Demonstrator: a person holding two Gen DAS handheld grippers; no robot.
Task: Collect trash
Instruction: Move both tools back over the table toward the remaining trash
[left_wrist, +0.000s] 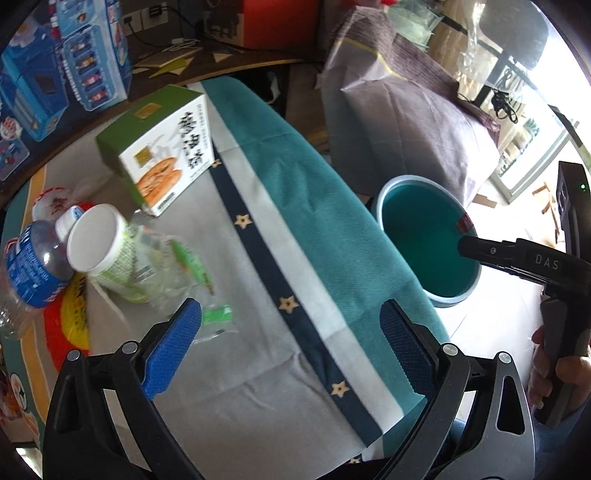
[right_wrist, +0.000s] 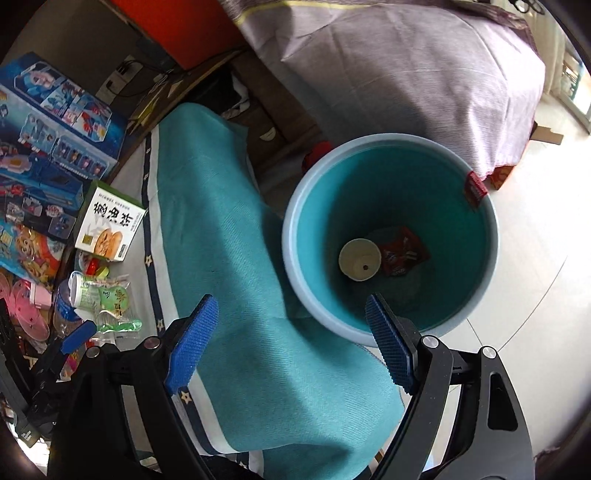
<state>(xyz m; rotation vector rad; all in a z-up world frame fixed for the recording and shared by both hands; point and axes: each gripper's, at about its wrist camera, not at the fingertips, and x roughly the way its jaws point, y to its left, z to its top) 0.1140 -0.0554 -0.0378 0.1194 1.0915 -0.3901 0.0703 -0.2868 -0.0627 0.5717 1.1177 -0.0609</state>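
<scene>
Between drops: right claw (right_wrist: 291, 343) spread wide, empty, above bin (right_wrist: 295, 206) holding cup (right_wrist: 359, 259) and red wrapper (right_wrist: 404, 254). Left claw (left_wrist: 291, 347) wide, empty, near remaining trash (left_wrist: 122, 258) on surface (left_wrist: 229, 369). Next: reach, pinch one piece, carry to bin.

Cup (right_wrist: 359, 259), wrapper (right_wrist: 402, 256) in bin (right_wrist: 295, 221)

You are looking at one bin (right_wrist: 391, 236) on the right holding one cup (right_wrist: 359, 259) and one red wrapper (right_wrist: 404, 254); left, one box (left_wrist: 162, 147), one bottle (left_wrist: 31, 267), one tub (left_wrist: 103, 251) are lying.
</scene>
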